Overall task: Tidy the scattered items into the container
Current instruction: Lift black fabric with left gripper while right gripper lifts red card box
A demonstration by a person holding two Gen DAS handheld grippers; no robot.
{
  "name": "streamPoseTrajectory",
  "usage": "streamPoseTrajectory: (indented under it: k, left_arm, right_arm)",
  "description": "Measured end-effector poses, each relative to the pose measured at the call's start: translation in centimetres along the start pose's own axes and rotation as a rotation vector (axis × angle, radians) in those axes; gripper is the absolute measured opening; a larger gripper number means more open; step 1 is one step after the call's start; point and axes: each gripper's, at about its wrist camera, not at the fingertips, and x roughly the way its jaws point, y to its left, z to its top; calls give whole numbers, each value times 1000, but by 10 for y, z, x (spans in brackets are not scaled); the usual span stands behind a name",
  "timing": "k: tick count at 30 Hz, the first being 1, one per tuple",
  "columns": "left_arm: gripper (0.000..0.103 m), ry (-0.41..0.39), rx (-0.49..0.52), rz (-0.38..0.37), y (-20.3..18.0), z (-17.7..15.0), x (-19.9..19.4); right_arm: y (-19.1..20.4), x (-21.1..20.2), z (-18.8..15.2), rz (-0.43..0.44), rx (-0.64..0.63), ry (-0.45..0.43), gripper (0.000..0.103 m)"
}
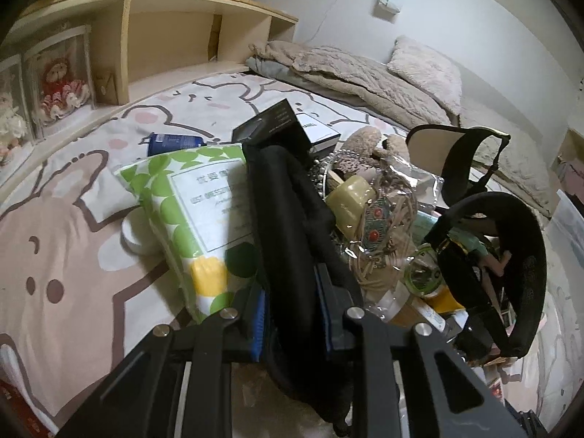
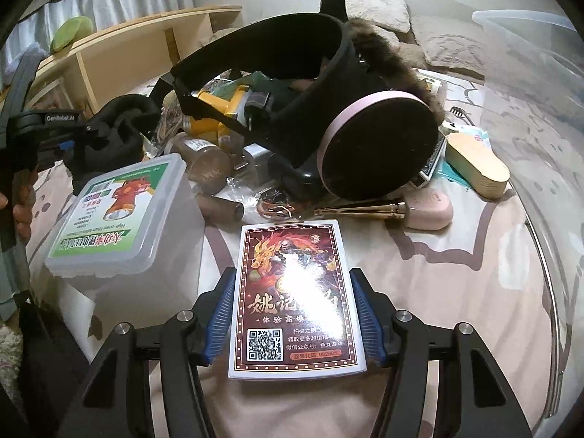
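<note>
My left gripper (image 1: 292,314) is shut on a long black fabric pouch (image 1: 288,226) that lies across the pile on the bed. Beside it lie a green-dotted tissue pack (image 1: 197,204), a black box (image 1: 273,127) and a black strap (image 1: 503,262). My right gripper (image 2: 294,310) is shut on a red card pack with a dragon picture (image 2: 295,299), its pads against both long sides. The left gripper also shows in the right wrist view (image 2: 69,142), still on the black pouch (image 2: 109,135). A clear plastic container (image 2: 529,84) stands at the right.
A lidded clear box with a torch label (image 2: 120,219), a pink-rimmed round mirror (image 2: 379,146), a yellow torch (image 2: 222,109), a pink case (image 2: 427,208) and a wooden brush (image 2: 474,168) crowd the bed. A wooden shelf (image 1: 164,36) and blankets (image 1: 357,76) lie behind.
</note>
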Motion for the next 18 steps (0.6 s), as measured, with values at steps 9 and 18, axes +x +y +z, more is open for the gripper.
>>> streamPoseTrajectory:
  k: [9,18]
  left_arm:
    - [23,-35,20,34,-3,-2,-15]
    - [22,-47,58,18,-14,-13,-38]
  right_arm:
    - [-5,-9,3,36,20,-30,61]
    - [-14,-30,7,82,78,-70,61]
